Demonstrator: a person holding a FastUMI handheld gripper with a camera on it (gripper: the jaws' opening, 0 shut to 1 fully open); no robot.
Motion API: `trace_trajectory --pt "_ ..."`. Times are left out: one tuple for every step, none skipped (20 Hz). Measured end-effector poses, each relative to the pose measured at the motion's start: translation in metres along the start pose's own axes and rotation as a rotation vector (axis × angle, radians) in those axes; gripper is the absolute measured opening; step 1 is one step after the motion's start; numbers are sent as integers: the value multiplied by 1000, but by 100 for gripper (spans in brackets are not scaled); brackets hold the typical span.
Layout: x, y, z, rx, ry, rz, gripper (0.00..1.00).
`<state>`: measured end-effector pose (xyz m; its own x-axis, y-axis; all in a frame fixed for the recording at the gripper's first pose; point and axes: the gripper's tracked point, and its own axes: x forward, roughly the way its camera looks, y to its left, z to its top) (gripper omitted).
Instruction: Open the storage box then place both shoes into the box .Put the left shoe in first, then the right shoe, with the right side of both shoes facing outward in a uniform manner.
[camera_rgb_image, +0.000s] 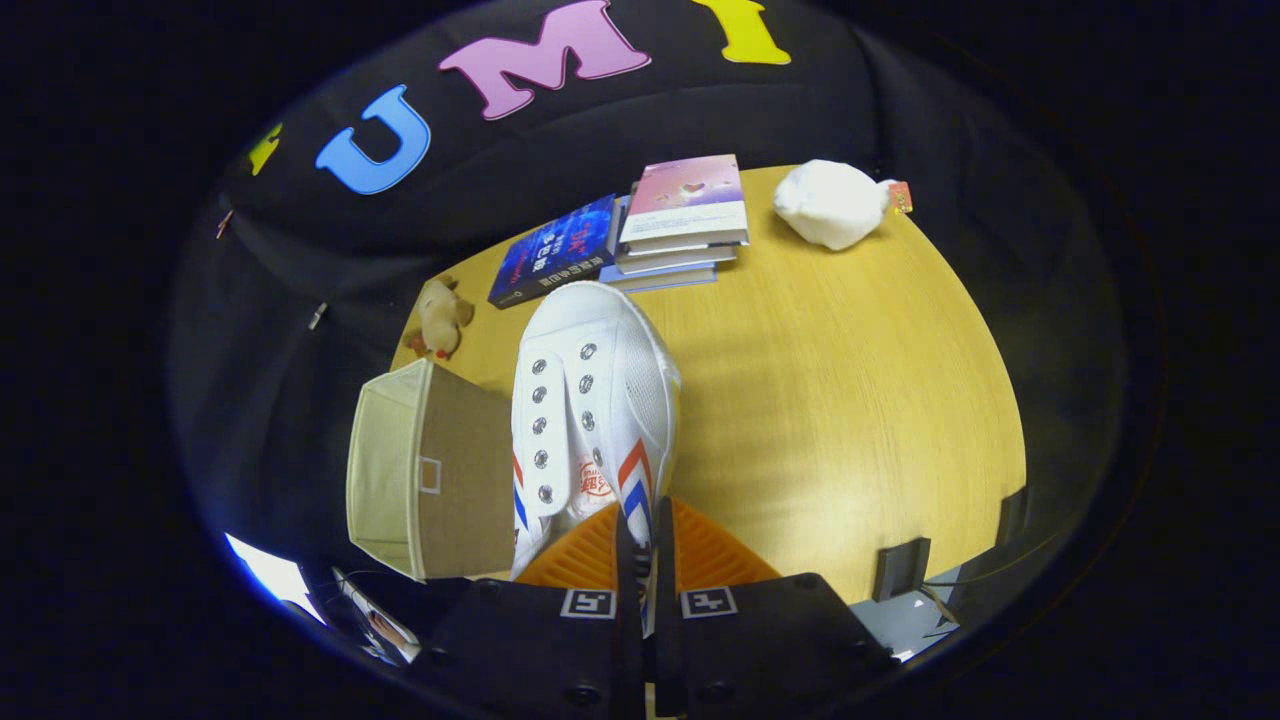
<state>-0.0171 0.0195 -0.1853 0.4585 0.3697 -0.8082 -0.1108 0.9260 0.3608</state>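
Gripper (645, 535) clenched on heel side of white shoe (590, 400), held above table (850, 400), toe pointing fwd, box (430, 470) just beside it.

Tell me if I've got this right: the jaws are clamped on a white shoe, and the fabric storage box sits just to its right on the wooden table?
Nearly. The gripper does have its jaws closed on the white shoe, but the gripper view shows the fabric storage box on the shoe's left, close beside it, on the wooden table.
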Motion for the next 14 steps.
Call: trace_trajectory --pt "-1 15 2 -3 -7 15 9" --pt "-2 30 3 -1 -11 33 9" --pt "-3 45 4 4 -14 53 8" --pt "-3 60 4 6 -16 69 8" --pt "-4 73 5 7 -21 80 8" --pt "-4 85 6 3 -27 87 9" --pt "-4 96 5 0 -33 92 9" --pt "-3 107 5 -5 -34 98 8" --pt "-1 117 3 -8 -33 100 8" --pt "-2 126 4 -21 -36 98 9" --pt "1 138 2 -35 -41 99 9" --pt "3 150 2 -42 -43 110 9" --pt "8 163 -1 -43 -40 126 9" --pt "12 179 -5 -41 -31 145 8"
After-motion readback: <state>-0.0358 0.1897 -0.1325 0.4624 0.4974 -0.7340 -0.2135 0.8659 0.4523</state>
